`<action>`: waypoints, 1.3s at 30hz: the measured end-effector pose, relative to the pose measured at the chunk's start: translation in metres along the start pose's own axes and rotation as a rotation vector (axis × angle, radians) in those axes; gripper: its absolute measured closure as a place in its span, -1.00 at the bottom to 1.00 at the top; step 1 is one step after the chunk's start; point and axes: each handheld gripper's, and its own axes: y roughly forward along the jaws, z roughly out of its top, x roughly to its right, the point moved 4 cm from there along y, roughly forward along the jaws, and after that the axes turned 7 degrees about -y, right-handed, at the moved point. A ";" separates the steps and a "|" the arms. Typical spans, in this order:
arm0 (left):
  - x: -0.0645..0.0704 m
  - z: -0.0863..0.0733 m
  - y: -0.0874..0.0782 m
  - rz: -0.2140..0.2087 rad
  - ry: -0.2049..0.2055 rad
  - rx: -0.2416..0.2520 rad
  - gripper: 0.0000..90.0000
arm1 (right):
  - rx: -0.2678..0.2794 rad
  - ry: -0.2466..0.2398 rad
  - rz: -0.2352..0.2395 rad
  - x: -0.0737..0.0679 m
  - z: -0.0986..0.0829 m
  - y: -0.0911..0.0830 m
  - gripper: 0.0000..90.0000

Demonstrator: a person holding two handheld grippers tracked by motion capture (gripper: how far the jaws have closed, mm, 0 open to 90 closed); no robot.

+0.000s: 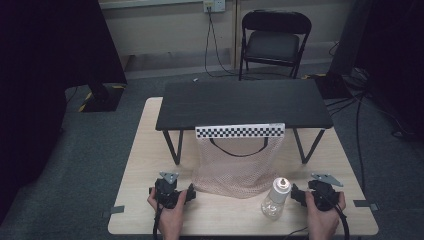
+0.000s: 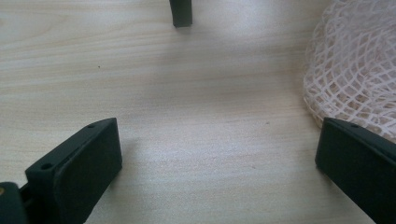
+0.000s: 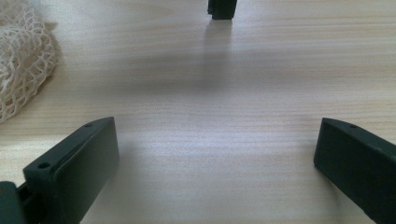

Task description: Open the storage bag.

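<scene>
The left tool (image 1: 191, 194) rests on the light wooden counter (image 1: 145, 150) with its jaws spread wide and nothing between them; the right tool (image 1: 295, 194) sits the same way, wide and empty. Between them stands a small clear plastic bottle (image 1: 276, 199), upright, with a pale cap, just at nine o'clock from the right tool and not touched by it. At eleven o'clock from the bottle hangs a pink mesh bag (image 1: 234, 167), its mouth clipped under a black-and-white checkered strip (image 1: 240, 131) on the front edge of a low black table (image 1: 243, 102) that stands on the counter. The bag's bottom pools on the wood, just at two o'clock from the left tool; in the left gripper view the netting (image 2: 355, 70) lies close beside one jaw.

The work appears to be putting the bottle into the bag, and it has not begun. To do it well, the right tool should likely close across the bottle's body below the cap, keeping it upright. The left tool could pinch the bag's front edge and draw it open.

Beyond the table stands a black folding chair (image 1: 274, 42).
</scene>
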 end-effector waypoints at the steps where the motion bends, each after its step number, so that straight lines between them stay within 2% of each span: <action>1: 0.000 0.000 0.000 -0.003 0.002 0.001 -0.99 | 0.000 0.000 0.000 0.000 0.000 0.000 -1.00; 14: -0.001 0.001 0.001 -0.013 0.011 0.003 -1.00 | 0.000 0.000 0.000 0.000 0.000 0.000 -1.00; 19: 0.000 0.002 0.001 -0.044 0.038 0.006 -0.95 | 0.000 0.000 0.000 0.000 0.000 0.000 -1.00; 21: 0.001 0.003 0.001 -0.072 0.021 0.025 -0.91 | 0.000 -0.001 0.000 0.000 0.000 0.000 -1.00; 26: 0.004 0.007 -0.004 -0.081 0.041 0.050 -0.91 | 0.000 -0.002 0.002 0.000 0.000 0.000 -1.00; 29: 0.009 0.010 -0.008 -0.114 0.067 0.057 -0.92 | 0.000 -0.002 0.002 0.000 0.000 0.000 -1.00; 31: 0.013 0.011 -0.010 -0.153 0.082 0.073 -0.92 | 0.000 -0.002 0.002 0.000 0.000 0.000 -1.00; 39: 0.028 0.010 -0.014 -0.196 0.162 0.084 -0.92 | 0.000 -0.003 0.003 0.000 0.000 0.000 -1.00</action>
